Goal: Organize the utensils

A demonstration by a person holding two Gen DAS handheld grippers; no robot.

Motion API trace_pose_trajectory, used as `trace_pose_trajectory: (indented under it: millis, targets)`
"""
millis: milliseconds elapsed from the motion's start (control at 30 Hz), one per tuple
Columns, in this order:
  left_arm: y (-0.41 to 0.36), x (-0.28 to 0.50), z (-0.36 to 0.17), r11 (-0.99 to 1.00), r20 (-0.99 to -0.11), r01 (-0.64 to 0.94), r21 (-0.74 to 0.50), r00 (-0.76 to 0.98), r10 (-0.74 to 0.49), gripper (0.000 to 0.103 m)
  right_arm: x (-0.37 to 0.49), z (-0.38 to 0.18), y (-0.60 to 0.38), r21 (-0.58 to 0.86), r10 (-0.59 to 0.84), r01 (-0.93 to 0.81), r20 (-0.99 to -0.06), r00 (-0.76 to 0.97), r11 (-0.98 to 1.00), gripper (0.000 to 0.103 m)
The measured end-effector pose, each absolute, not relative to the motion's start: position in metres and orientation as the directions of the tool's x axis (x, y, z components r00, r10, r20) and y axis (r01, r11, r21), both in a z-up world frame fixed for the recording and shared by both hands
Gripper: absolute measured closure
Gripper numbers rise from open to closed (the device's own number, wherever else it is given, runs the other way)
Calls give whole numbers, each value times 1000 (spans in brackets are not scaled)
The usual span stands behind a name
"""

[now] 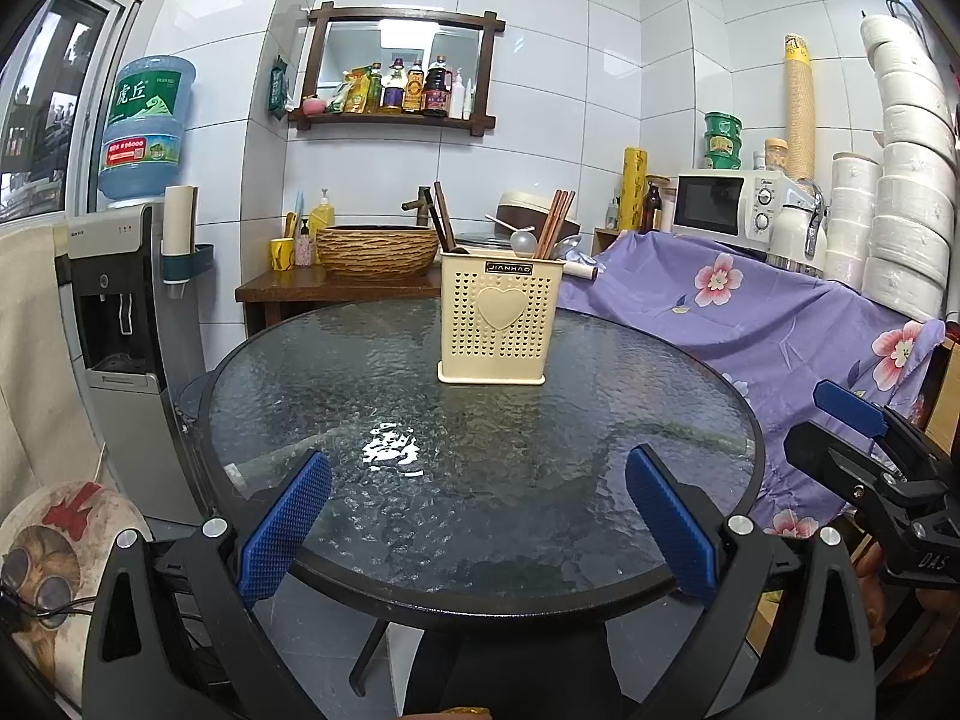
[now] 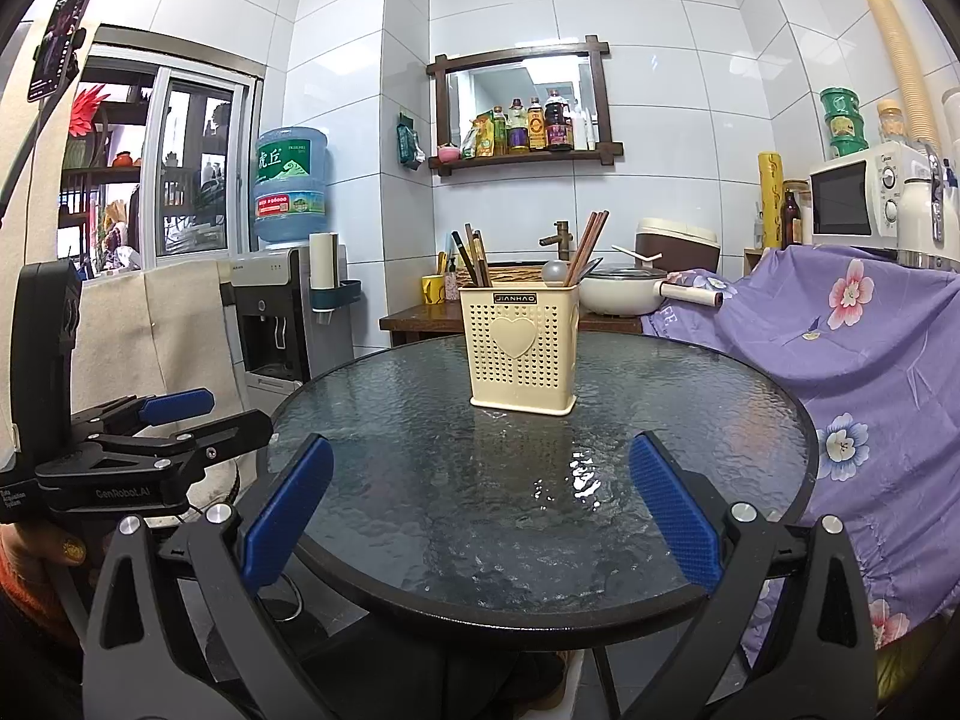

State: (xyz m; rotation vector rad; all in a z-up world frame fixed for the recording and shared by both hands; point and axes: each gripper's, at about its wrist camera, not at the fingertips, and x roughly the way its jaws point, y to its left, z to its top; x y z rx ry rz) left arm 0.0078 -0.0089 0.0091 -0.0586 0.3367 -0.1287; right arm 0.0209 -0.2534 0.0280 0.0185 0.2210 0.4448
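Hovering at the near edge of the bench (image 1: 300, 360), both hand-held grippers sit empty w/ jaws spread wide: left hand-held gripper (image 1: 480, 516), right hand-held gripper (image 2: 480, 510). Holder (image 1: 501, 324) stands upright toward the far side, well apart from both. Chopsticks (image 1: 555, 222), a ladle (image 1: 522, 240) and other utensils already stand in it; nothing loose on the glass. Looks like start or finish, can't tell. Next move, prob.: reach fwd to the holder, pinch one handle.

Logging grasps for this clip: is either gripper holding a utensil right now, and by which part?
Nothing is held. The left gripper and right gripper are both open and empty; the utensils stand in the holder.
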Motion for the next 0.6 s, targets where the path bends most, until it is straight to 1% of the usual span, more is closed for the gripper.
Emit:
trace_pose_trajectory:
  millis: [600]
  targets:
    - [-9,7,8,990,-326,116,-82,936,-137,6,22,28,-254,64,428,-425,-213,878,903,6]
